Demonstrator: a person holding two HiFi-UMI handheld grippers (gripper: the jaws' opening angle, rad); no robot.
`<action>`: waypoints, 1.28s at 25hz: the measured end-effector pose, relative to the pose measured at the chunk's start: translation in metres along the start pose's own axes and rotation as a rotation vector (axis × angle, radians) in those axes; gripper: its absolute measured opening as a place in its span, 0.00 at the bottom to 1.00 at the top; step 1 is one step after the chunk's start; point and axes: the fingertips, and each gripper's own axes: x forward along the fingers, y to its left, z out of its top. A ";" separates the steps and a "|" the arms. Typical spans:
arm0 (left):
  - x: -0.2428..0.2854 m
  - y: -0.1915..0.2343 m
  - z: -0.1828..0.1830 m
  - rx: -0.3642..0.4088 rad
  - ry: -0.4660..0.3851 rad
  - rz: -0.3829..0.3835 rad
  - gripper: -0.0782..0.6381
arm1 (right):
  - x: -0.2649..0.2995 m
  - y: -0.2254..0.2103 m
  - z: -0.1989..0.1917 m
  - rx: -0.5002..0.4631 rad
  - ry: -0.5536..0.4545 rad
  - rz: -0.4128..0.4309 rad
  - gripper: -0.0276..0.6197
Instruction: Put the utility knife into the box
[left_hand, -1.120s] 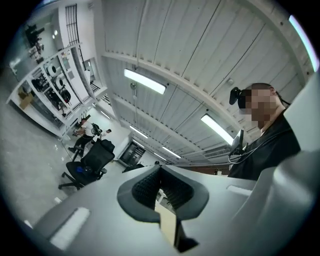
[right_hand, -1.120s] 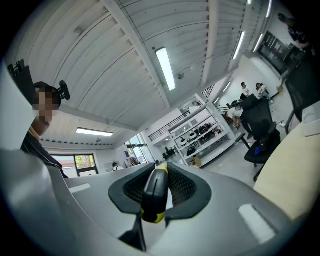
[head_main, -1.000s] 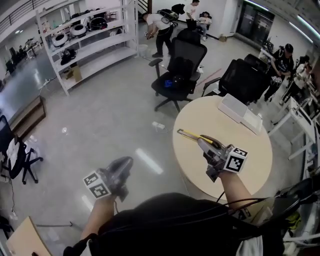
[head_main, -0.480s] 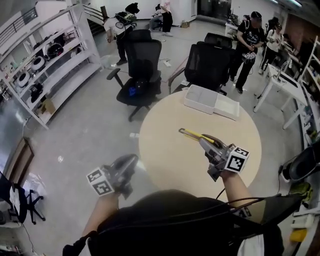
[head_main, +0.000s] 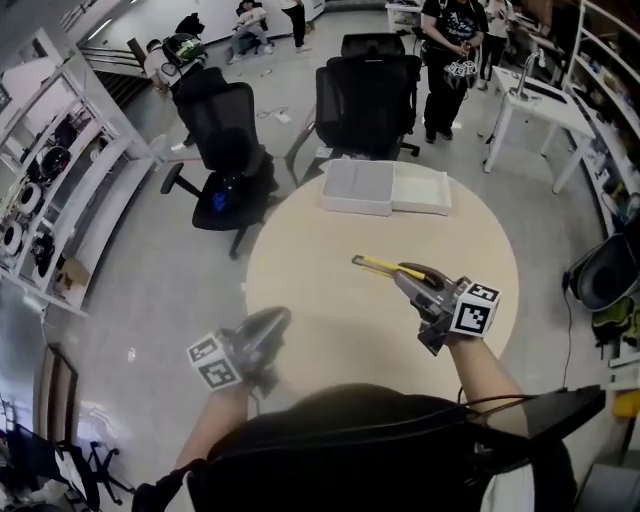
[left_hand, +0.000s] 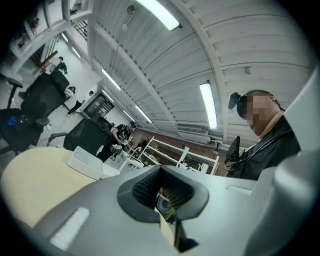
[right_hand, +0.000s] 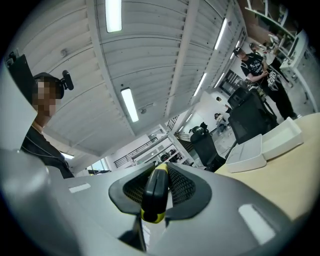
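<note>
The right gripper's jaws are clamped on the utility knife, held above the tabletop. Its yellow length points toward the open box, still well apart. The left gripper's jaws are together and empty. That long overhang could catch the box wall and twist the knife loose.

Glossy plastic utility knife, matt table

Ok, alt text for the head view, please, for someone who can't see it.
The right gripper holds a yellow utility knife over a round beige table, with an open white box at the far edge. The left gripper hangs by the near left edge.
</note>
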 end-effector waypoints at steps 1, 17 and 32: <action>0.003 0.011 0.000 -0.010 0.004 -0.020 0.11 | 0.002 -0.005 -0.003 -0.002 -0.003 -0.024 0.18; 0.024 0.110 0.036 -0.018 0.081 -0.273 0.11 | 0.039 0.001 -0.001 -0.060 -0.031 -0.343 0.18; 0.131 0.110 0.015 0.067 0.088 -0.141 0.11 | -0.026 -0.114 0.053 -0.032 -0.058 -0.310 0.18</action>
